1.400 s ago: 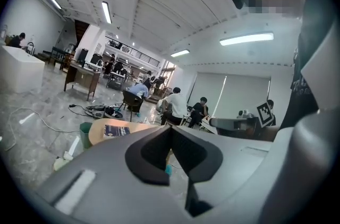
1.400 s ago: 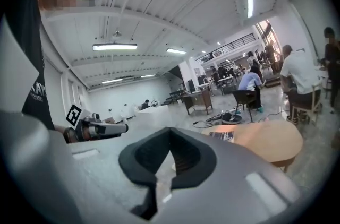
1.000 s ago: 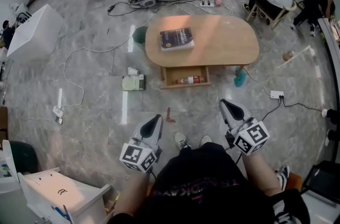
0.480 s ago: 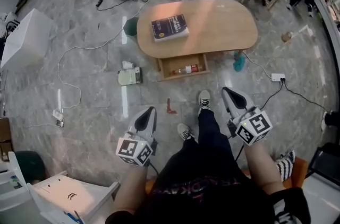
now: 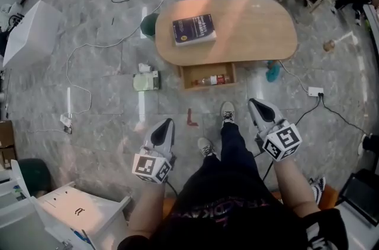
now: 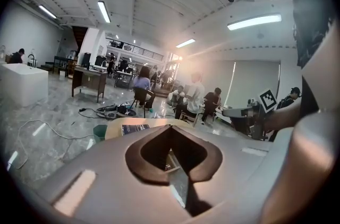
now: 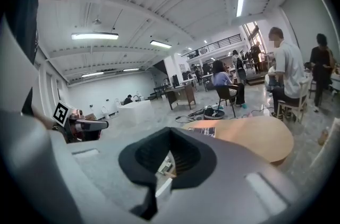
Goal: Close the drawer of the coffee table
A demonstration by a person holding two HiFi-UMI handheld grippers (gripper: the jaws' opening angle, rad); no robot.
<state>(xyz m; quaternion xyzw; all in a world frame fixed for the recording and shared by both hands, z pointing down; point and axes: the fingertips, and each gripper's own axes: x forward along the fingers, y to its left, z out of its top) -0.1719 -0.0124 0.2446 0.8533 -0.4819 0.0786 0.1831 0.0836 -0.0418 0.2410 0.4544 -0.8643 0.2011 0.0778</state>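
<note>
Approach step, likely: left gripper [image 5: 166, 125] and right gripper [image 5: 258, 108] are both closed and empty, well short of the open drawer [image 5: 207, 68] on the bench's [image 5: 249, 29] near side, so next move in and push its front shut.
</note>
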